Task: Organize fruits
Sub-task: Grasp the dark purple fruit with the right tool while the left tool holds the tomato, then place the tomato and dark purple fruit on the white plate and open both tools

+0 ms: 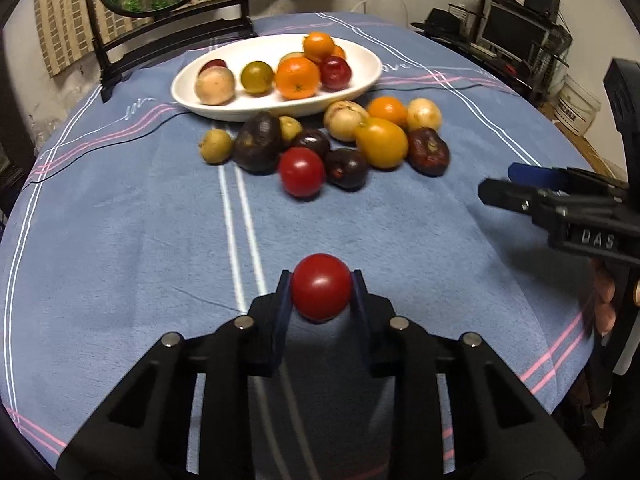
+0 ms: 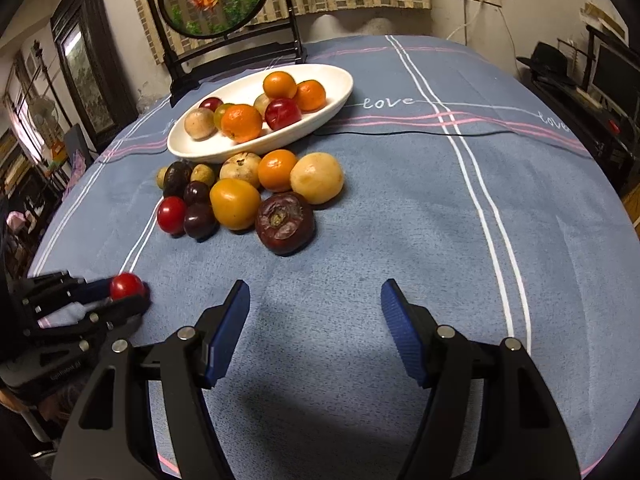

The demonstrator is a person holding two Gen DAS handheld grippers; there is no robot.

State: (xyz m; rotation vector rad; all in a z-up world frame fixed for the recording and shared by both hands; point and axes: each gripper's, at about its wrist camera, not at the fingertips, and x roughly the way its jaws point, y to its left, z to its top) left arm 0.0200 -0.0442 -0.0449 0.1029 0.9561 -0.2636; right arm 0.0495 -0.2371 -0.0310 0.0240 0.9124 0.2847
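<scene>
The small red tomato (image 1: 321,286) sits squarely between the two blue pads of the left gripper (image 1: 321,289), which are clamped on its sides at about its widest part; its far half sticks out past the fingertips. It is close to round, so no long axis or pointing end can be made out, and whether it rests on the blue tablecloth (image 1: 140,216) or hangs just above it cannot be told. In the right wrist view the same tomato shows at 9 o'clock, near the table's near edge.

At 12 o'clock from it in the left wrist view lies the loose fruit pile (image 1: 376,142), with a second red tomato (image 1: 301,172) as its nearest piece, well apart from the held one. Beyond the pile stands the white oval dish (image 1: 360,80), holding oranges, a red plum and pale fruits.

The right gripper (image 2: 316,304) hovers over bare cloth with its jaws apart and nothing between them.
</scene>
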